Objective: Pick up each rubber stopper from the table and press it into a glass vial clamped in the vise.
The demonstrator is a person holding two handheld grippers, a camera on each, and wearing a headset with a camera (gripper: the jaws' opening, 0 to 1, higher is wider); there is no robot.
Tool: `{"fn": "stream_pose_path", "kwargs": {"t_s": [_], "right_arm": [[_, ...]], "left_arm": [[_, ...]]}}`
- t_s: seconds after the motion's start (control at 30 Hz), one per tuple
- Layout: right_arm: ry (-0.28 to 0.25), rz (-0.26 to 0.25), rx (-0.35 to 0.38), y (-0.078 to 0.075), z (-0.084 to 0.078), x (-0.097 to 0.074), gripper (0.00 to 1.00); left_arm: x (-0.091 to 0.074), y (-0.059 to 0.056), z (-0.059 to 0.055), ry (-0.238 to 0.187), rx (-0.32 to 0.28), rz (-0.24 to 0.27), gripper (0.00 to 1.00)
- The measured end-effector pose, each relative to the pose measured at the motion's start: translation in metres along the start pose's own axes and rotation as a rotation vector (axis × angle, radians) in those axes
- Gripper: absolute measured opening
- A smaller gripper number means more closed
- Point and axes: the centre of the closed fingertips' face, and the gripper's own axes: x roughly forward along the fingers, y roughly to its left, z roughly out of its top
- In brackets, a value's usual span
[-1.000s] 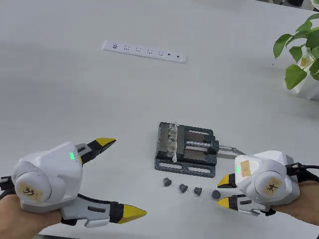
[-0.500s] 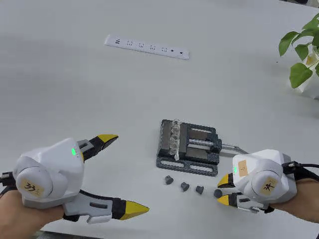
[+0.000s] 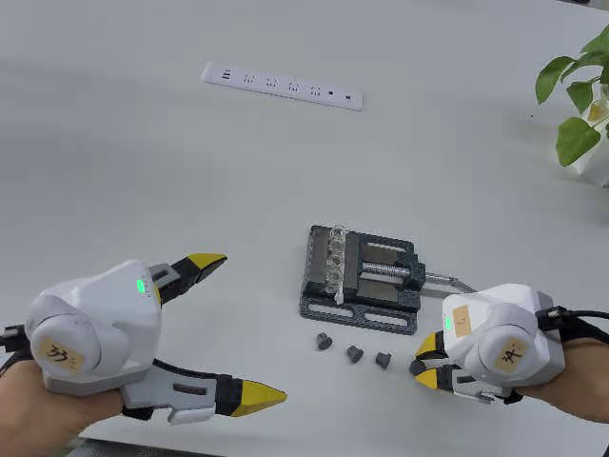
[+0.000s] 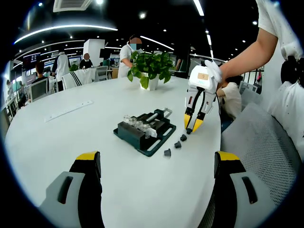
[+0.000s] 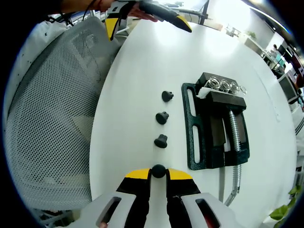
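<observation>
A dark vise (image 3: 354, 318) sits mid-table with a row of clear glass vials (image 3: 334, 260) clamped in its jaws. Three dark rubber stoppers (image 3: 354, 354) lie in a line just in front of it. A fourth stopper (image 5: 158, 170) rests on the table at the right end of that line, and my right gripper (image 3: 424, 362) is shut on it, yellow tips touching both its sides. My left gripper (image 3: 233, 328) hovers wide open at the front left, holding nothing. The right gripper view shows the vise (image 5: 192, 133), the vials (image 5: 225, 85) and the loose stoppers (image 5: 162, 117).
A white power strip (image 3: 283, 87) lies far back on the table. A potted plant (image 3: 580, 95) stands at the right edge. A mesh chair (image 5: 47, 118) sits beyond the table's near edge. The vise handle (image 3: 447, 280) sticks out to the right.
My right gripper's jaws have narrowed onto the rightmost stopper. The left gripper has hardly moved. The camera has shifted a little.
</observation>
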Motion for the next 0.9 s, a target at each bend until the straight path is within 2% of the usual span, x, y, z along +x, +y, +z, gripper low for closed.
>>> {"fn": "stream_pose_path", "kwargs": {"t_s": [0.6, 0.8, 0.9], "right_arm": [[0.004, 0.002, -0.006, -0.001, -0.002, 0.002, 0.08], [-0.006, -0.011, 0.010, -0.005, -0.001, -0.004, 0.07], [-0.015, -0.014, 0.017, -0.005, 0.003, -0.012, 0.07]], "left_arm": [[0.001, -0.002, -0.001, 0.004, 0.004, -0.006, 0.98], [0.002, -0.002, -0.001, 0.003, 0.004, -0.006, 0.99], [0.002, -0.001, 0.000, 0.003, 0.005, -0.006, 0.99]]}}
